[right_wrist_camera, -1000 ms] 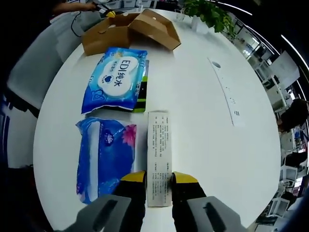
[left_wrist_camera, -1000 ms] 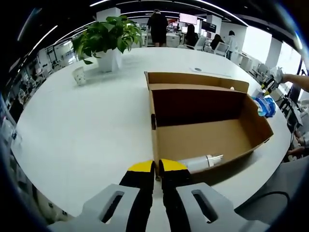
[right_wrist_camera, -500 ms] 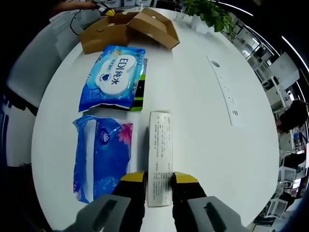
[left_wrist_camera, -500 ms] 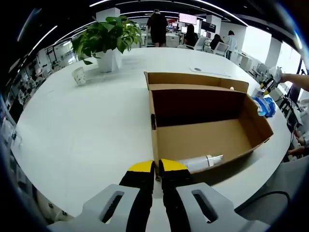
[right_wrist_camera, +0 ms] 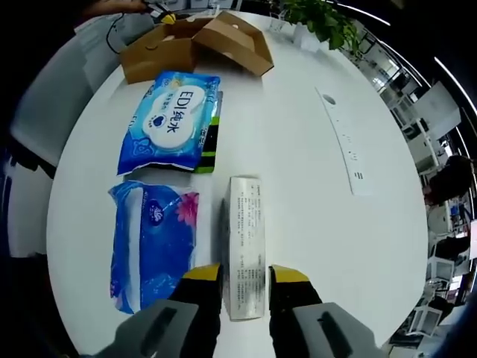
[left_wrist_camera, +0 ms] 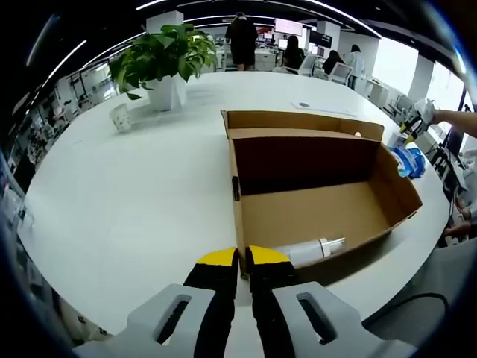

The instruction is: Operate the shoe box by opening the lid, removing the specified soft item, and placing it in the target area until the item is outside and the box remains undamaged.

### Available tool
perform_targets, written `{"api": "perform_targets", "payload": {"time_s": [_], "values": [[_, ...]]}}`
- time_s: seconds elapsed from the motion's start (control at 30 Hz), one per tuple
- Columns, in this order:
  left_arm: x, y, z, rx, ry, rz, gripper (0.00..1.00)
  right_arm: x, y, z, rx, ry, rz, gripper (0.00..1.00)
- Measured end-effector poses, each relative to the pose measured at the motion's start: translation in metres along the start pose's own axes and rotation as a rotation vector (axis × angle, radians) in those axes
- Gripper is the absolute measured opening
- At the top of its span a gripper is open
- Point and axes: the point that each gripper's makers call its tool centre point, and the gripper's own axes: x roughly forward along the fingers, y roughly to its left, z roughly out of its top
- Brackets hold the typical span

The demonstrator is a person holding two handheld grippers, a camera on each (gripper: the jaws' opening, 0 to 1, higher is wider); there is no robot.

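Left gripper view, tabletop [left_wrist_camera: 134,194]: broad, white and round; it carries everything.
Box [left_wrist_camera: 320,201]: open brown cardboard with the lid folded back. It looks light and stiff but easy to crease, so it is best steadied at a wall edge with little force.
Left tongs [left_wrist_camera: 244,261]: nearly closed on the near corner edge of the box wall; whether the jaws truly pinch the cardboard cannot be told.
Bottle [left_wrist_camera: 309,250]: pale pump bottle lying on its side against the near box wall.
Right gripper view, wipes [right_wrist_camera: 173,121]: blue soft pack lying flat outside the box, near it. It probably sags and its film is slippery, so a firm pinch across a short edge or seam seems best.
Tissues [right_wrist_camera: 153,242]: second blue soft pack, just beside the wipes.
Carton [right_wrist_camera: 246,246]: slim, white and printed, lying flat on the tabletop.
Right tongs [right_wrist_camera: 247,274]: jaws apart on either side of the carton's near end; contact cannot be told.
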Motion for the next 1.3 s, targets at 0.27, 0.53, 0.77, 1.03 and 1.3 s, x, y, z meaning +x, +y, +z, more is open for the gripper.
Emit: {"api": "perform_targets", "payload": {"time_s": [0.27, 0.53, 0.77, 1.03, 1.3], "values": [[0.005, -0.004, 0.006, 0.083, 0.012, -0.018, 0.08, -0.011, 0.000, 0.013, 0.041, -0.035, -0.033, 0.26], [0.004, -0.009, 0.012, 0.163, 0.007, -0.044, 0.17, -0.025, 0.010, 0.028, 0.138, -0.078, -0.062, 0.38], [-0.002, -0.011, 0.023, 0.293, 0.016, -0.082, 0.20, -0.038, 0.023, 0.040, 0.226, -0.118, -0.089, 0.50], [-0.008, -0.026, 0.033, 0.443, 0.065, -0.214, 0.30, -0.052, 0.042, 0.056, 0.297, -0.169, -0.116, 0.58], [-0.007, -0.051, 0.029, 0.649, 0.162, -0.387, 0.36, -0.063, 0.061, 0.074, 0.341, -0.229, -0.146, 0.69]]}}
